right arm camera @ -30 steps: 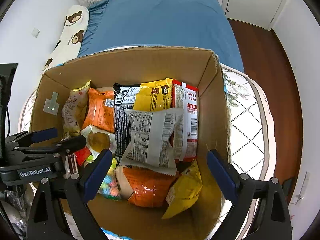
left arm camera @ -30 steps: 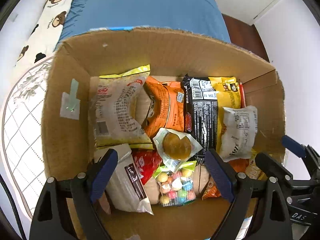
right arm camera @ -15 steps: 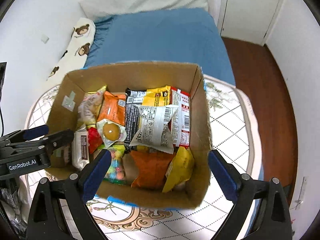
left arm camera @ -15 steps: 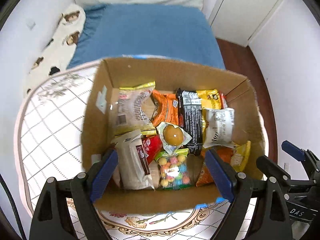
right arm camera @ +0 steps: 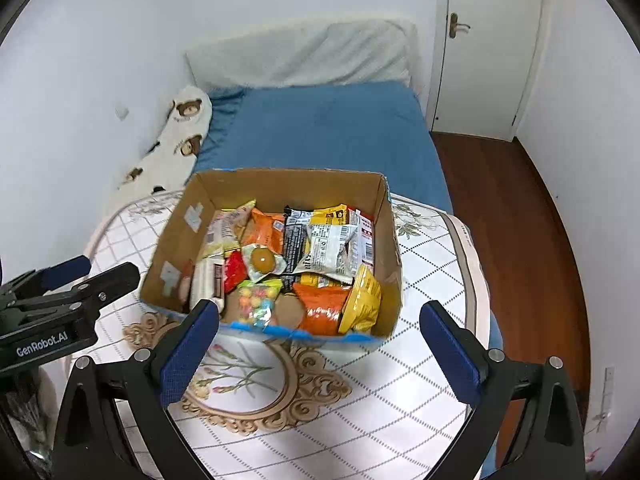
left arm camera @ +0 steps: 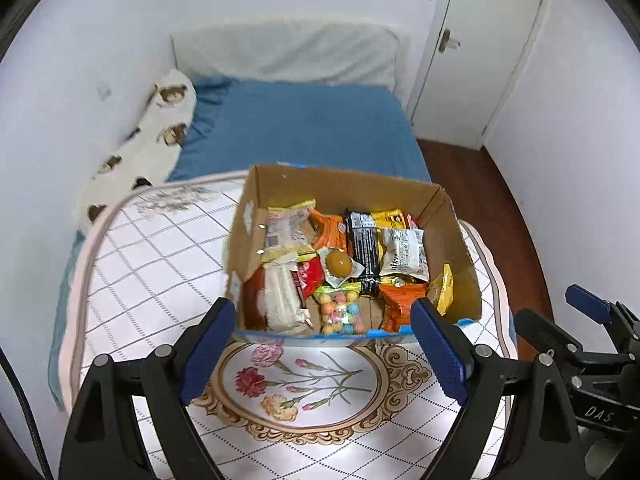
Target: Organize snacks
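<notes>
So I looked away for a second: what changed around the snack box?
Both grippers, left gripper and right gripper, pulled up and back from the brown cardboard box, empty; the right's jaws have just been opening wider. The snack packets inside lie as before.

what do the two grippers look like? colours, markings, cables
Both match: black angular frames with silver bolts and blue ribbed pads on two fingers. The left gripper shows white "GenRobot.AI" lettering on its side in the right wrist view; a black cable runs past its left edge. The right gripper shows "DAS" on its body in the left wrist view. No hands or sleeves visible.
</notes>
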